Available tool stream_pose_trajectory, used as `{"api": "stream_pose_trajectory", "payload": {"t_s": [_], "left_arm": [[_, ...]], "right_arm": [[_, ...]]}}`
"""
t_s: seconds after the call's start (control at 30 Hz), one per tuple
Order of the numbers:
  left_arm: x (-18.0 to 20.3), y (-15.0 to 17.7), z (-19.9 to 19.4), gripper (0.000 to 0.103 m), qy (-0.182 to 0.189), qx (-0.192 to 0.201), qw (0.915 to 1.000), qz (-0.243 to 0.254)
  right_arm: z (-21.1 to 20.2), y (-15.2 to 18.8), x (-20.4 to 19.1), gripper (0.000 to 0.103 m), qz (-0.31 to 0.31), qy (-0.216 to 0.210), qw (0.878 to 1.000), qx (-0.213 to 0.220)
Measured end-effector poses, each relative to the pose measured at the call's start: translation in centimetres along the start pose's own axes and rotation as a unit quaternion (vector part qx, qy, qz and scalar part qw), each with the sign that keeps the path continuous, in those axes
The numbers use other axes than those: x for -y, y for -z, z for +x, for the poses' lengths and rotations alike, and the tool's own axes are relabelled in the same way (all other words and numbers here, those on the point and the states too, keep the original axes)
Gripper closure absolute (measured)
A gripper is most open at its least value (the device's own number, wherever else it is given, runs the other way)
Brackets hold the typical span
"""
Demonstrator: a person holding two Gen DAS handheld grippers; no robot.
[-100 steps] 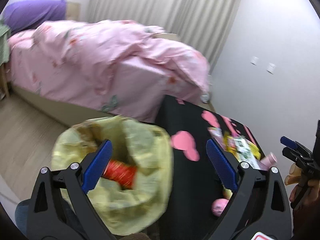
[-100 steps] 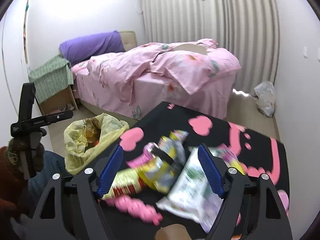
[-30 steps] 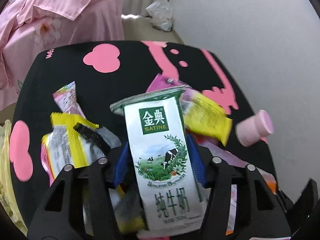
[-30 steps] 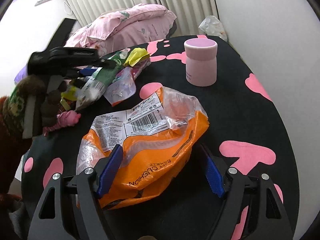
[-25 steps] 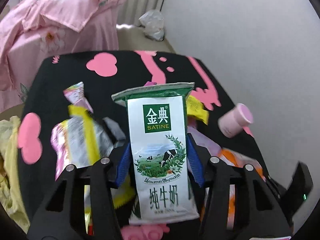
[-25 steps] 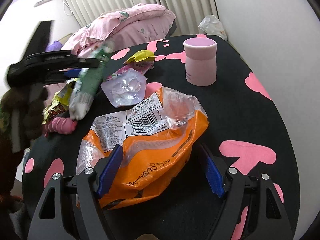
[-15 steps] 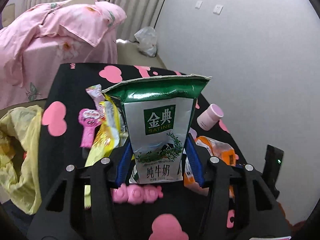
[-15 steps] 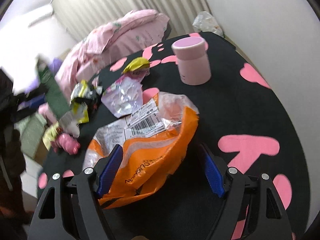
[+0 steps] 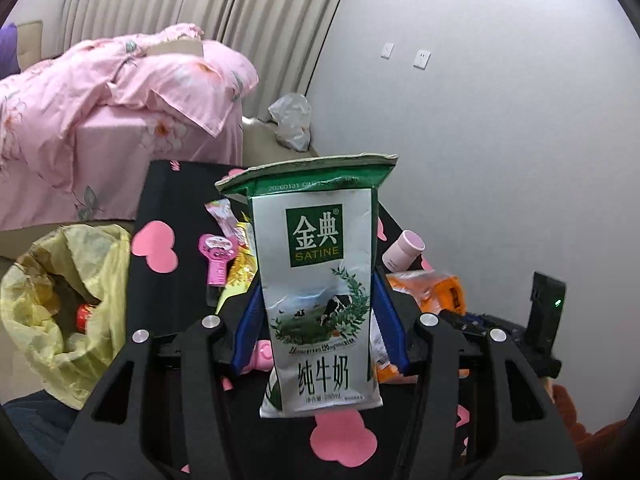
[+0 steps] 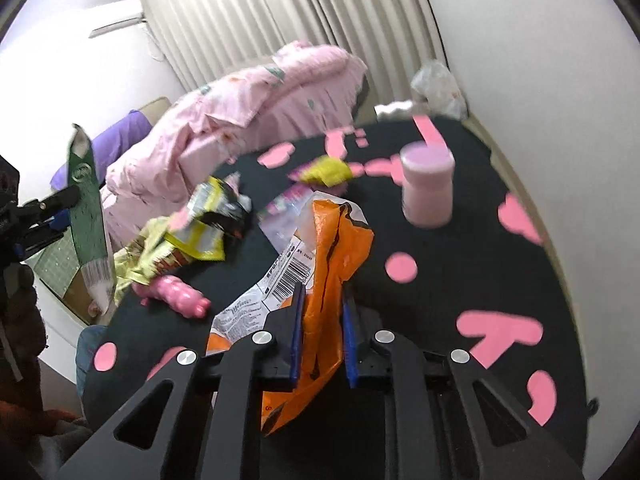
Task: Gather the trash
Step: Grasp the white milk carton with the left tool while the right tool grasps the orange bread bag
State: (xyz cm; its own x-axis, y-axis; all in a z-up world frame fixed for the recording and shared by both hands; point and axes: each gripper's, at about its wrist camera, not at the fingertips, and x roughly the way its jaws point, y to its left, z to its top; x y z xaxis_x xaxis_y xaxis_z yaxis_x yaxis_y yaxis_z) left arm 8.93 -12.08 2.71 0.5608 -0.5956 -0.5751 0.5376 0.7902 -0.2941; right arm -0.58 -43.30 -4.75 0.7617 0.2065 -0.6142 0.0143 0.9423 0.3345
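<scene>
- Trash-wise, the big piece is the green-and-white milk carton (image 9: 320, 296), flattened and standing upright right between the left gripper (image 9: 320, 324) jaws, which are clamped on its two side edges. It's lifted clear of the surface (image 9: 172, 188), a black top with pink shapes.
- From the right wrist view the same carton (image 10: 90, 216) shows up edge-on, far off to the left of the right jaws, with the left gripper (image 10: 38, 216) hanging onto it.
- Right gripper (image 10: 322, 336) jaws are pinched together on the orange plastic wrapper (image 10: 332, 256). It sticks up between them and its white barcode part trails off to the left, down toward the surface (image 10: 480, 264).
- Yellow trash bag (image 9: 60, 304) sits open off the surface edge, low and well left of the left jaws, with something red inside.
- Loose stuff on the surface ahead of the right jaws: a yellow-and-black snack wrapper (image 10: 204, 220) ahead-left, a pink squishy toy thing (image 10: 176, 296) nearer on the left, and a crumpled yellow wrapper (image 10: 328, 172) farther ahead, a bit blurry.
- Pink jar (image 10: 428, 188) stands upright ahead and to the right of the right jaws, apart from the wrappers.
- Bed with a pink duvet (image 9: 100, 92) is beyond the surface, plus a white plastic bag (image 9: 292, 120) on the floor by the wall.
</scene>
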Motion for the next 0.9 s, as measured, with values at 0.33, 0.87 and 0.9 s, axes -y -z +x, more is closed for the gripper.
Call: {"api": "stream_pose_trajectory", "payload": {"t_s": [0.33, 0.87, 0.9], "left_arm": [[-2.5, 3.6, -1.2, 0.054, -0.046, -0.018, 0.9987, -0.011], [-5.5, 6.2, 6.0, 0.05, -0.111, -0.107, 0.9869, -0.049], [-5.4, 6.1, 6.1, 0.049, -0.114, -0.109, 0.9864, -0.046]], "right_arm": [[-1.2, -1.5, -4.2, 0.086, -0.055, 0.0, 0.998, 0.011], [1.2, 0.6, -3.6, 0.086, -0.052, -0.002, 0.998, -0.024], [1.4, 0.7, -3.4, 0.086, -0.048, -0.002, 0.998, -0.026]]}}
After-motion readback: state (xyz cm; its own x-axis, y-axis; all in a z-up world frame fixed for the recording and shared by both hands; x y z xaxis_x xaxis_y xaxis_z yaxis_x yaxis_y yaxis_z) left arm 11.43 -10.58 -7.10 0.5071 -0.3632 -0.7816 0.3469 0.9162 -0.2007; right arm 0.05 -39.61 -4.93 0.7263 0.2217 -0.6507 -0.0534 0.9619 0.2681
